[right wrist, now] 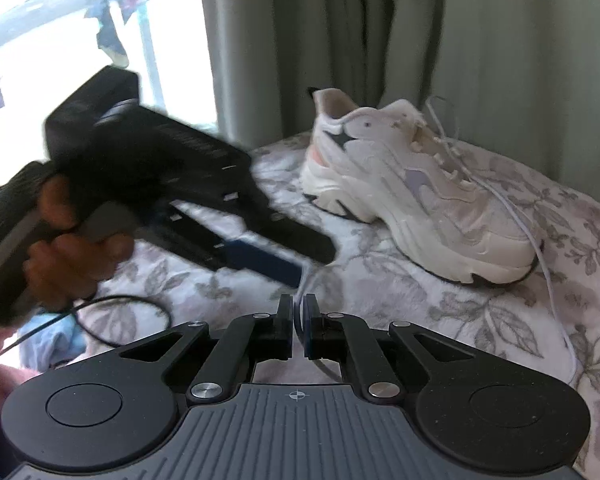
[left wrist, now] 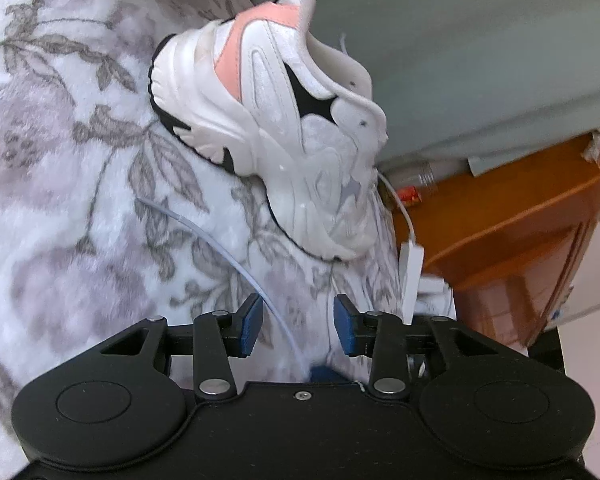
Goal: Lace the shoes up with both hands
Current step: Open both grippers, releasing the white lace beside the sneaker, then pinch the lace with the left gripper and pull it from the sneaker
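Observation:
A white sneaker (left wrist: 284,128) with a pink heel and a black star lies on a floral blanket (left wrist: 60,160); it also shows in the right wrist view as the sneaker (right wrist: 420,188), side on with its toe to the right. My left gripper (left wrist: 299,322) is open just short of the toe, and a loose white lace (left wrist: 220,248) runs between its blue pads (left wrist: 250,330) untouched. My right gripper (right wrist: 298,320) is shut on the lace (right wrist: 299,310). More lace (right wrist: 548,280) trails from the eyelets down past the toe. A hand holds the blurred left gripper (right wrist: 316,264).
An orange wooden cabinet (left wrist: 520,220) and a white charger with its cable (left wrist: 410,276) stand right of the blanket. Grey-green curtains (right wrist: 340,40) hang behind the sneaker, beside a bright window (right wrist: 60,20). A black cable loop (right wrist: 128,320) and a blue cloth (right wrist: 60,340) lie at the left.

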A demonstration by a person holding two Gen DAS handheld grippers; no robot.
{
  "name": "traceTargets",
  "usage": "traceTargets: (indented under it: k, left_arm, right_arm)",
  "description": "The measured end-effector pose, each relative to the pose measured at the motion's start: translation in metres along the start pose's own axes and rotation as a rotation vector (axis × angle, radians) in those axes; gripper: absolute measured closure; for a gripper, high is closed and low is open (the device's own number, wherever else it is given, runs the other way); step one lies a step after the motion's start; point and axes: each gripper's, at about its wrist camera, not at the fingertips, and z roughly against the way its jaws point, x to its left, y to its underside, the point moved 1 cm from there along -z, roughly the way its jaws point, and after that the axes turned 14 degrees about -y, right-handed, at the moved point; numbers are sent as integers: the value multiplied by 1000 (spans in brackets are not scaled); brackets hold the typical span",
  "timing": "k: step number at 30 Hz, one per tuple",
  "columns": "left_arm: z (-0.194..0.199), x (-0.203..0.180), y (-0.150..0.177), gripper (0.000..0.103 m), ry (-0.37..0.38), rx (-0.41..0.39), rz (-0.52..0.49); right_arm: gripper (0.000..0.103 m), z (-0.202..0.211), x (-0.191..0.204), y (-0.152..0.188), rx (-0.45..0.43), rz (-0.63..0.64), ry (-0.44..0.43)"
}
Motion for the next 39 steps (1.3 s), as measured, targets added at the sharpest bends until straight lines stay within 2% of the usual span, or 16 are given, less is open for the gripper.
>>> traceTargets:
  k: [1, 4, 7, 12, 15, 17, 19, 22, 29, 30, 31, 32, 36, 39]
  left_arm:
    - [-1, 1, -2, 78, -1, -10, 15]
    - [2, 5, -7, 92, -3, -52, 53]
    - [7, 10, -11, 98, 3, -88, 75]
    - [10, 13, -14, 100, -11, -86, 83]
    - [12, 16, -12, 99, -20, -54, 93]
    - [14, 16, -11, 92, -28, -44, 88]
    - [15, 17, -11, 79, -40, -40, 86]
    - [13, 17, -12, 69, -53, -34, 84]
    - [-9, 10, -14, 69, -55, -3, 96]
    - [-12, 9, -15, 78, -53, -8, 102]
    - [-14, 9, -16, 94, -51, -15, 106]
    - [-14, 8, -16, 100, -50, -27, 108]
    - [-1, 1, -16, 103, 41, -122, 51]
    - [15, -12, -17, 103, 123, -193, -42]
  right_arm:
    - [99, 1, 0, 1, 0, -1, 3]
    - [99, 4, -1, 3, 2, -6, 10]
    - [99, 7, -2, 6, 3, -10, 18]
    - [99, 12, -4, 10, 6, -17, 31]
    - [99, 15, -4, 13, 7, -22, 38]
    - [99, 17, -5, 15, 8, -25, 43]
    - [99, 17, -6, 16, 9, -29, 46]
    - [99, 16, -7, 16, 8, -31, 44]
    - [99, 18, -8, 16, 0, -41, 58]
    - [99, 19, -9, 16, -1, -44, 59]
    - [99, 19, -9, 17, -1, -46, 61]
    - [99, 19, -10, 17, -2, -49, 63]
    - [99, 21, -12, 17, -8, -59, 73]
    - [99, 25, -17, 16, -42, -89, 69]
